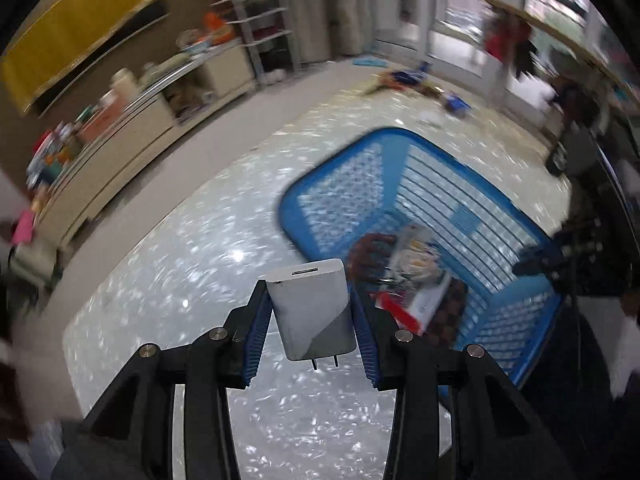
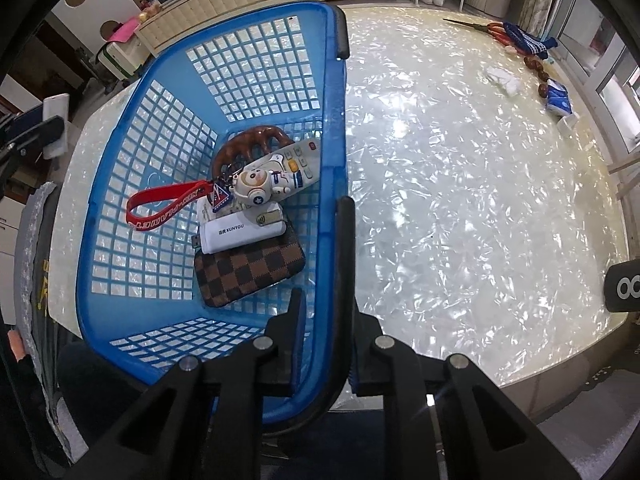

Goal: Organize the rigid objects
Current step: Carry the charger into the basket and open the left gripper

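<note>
White charger (image 1: pixel 310 312): clamped in left gripper (image 1: pixel 312 320), basket (image 1: pixel 304 192) ahead-right, for depositing. Right gripper (image 2: pixel 326 344): closing on basket rim, steadying.

Blue lattice basket (image 2: pixel 256 80), white charger (image 1: pixel 310 312) with a grey corner, brown-and-tan checked wallet (image 2: pixel 250 272), red strap (image 2: pixel 168 204) with white lettering, glossy brown comb (image 2: pixel 250 142), pearly white tabletop (image 2: pixel 460 200), possibly red-handled scissors (image 2: pixel 496 32).

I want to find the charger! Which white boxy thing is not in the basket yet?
The white plug-in charger block, squeezed in the left tongs above the table. The white XUNYOU power bank already lies inside the blue plastic basket.
</note>
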